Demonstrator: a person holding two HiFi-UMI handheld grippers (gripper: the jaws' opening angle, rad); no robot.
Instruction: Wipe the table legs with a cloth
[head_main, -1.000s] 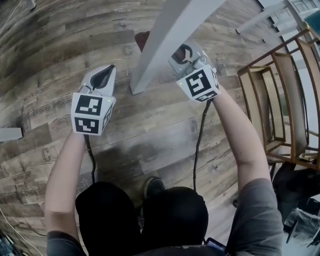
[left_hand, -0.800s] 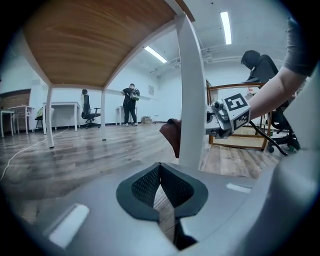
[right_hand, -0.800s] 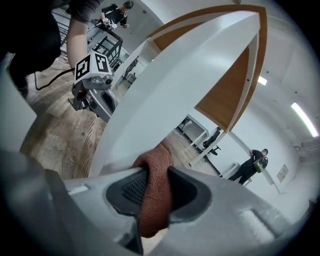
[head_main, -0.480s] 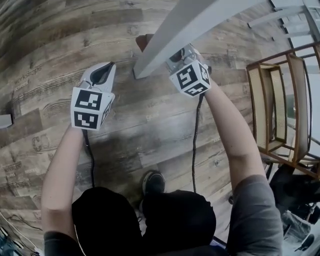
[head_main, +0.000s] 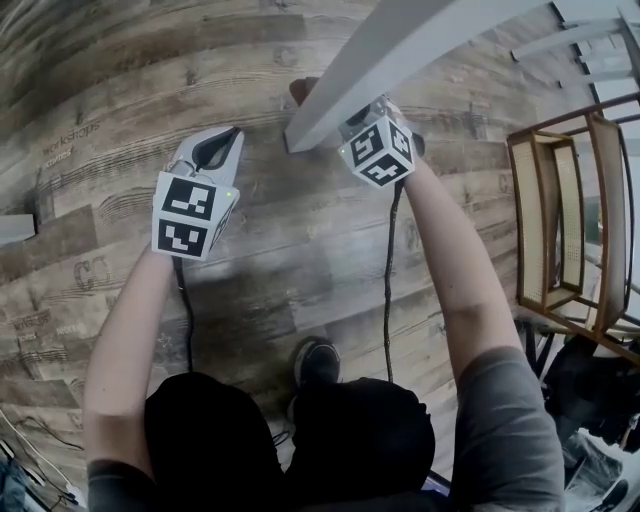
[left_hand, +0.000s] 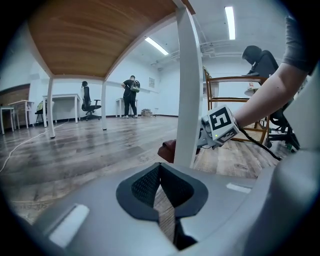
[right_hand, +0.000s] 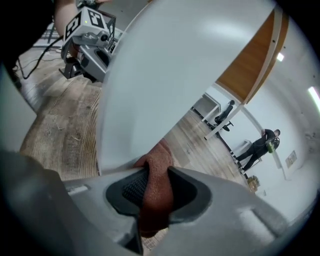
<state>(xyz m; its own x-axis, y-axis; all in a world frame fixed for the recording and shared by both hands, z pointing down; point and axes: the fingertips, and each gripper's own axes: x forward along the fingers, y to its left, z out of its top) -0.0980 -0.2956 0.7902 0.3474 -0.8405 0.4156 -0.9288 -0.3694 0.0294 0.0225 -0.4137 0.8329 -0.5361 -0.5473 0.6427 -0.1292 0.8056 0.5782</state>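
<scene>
— So, what's the right gripper got?

— Jaws clamped on the cloth, reddish-brown, knit-looking. It's bunched btwn the pads and pushed against the white table leg, low down, right by the leg's foot on the wood floor.

— And the cloth itself, where exactly?

— Pinned btwn gripper and leg. In the left gripper view a bit of it sticks out on the far side of the leg, just above the floor. In the head view that bit peeks out past the foot.

— Left gripper?

— Closed, pads meeting at the tips, nothing in them. Only floor planks show thru the slit lower down. It's off to the left of the leg, apart from it, pointing across at the leg and the other gripper.

— Anything else around?

— Wooden chair w/ a pale panel, off to the right, well clear of the leg. Underside of the tabletop is brown wood, overhead in the left gripper view. A black cable trails from each gripper back along the forearm. A person stands far across the room by other desks, too small for detail.
</scene>
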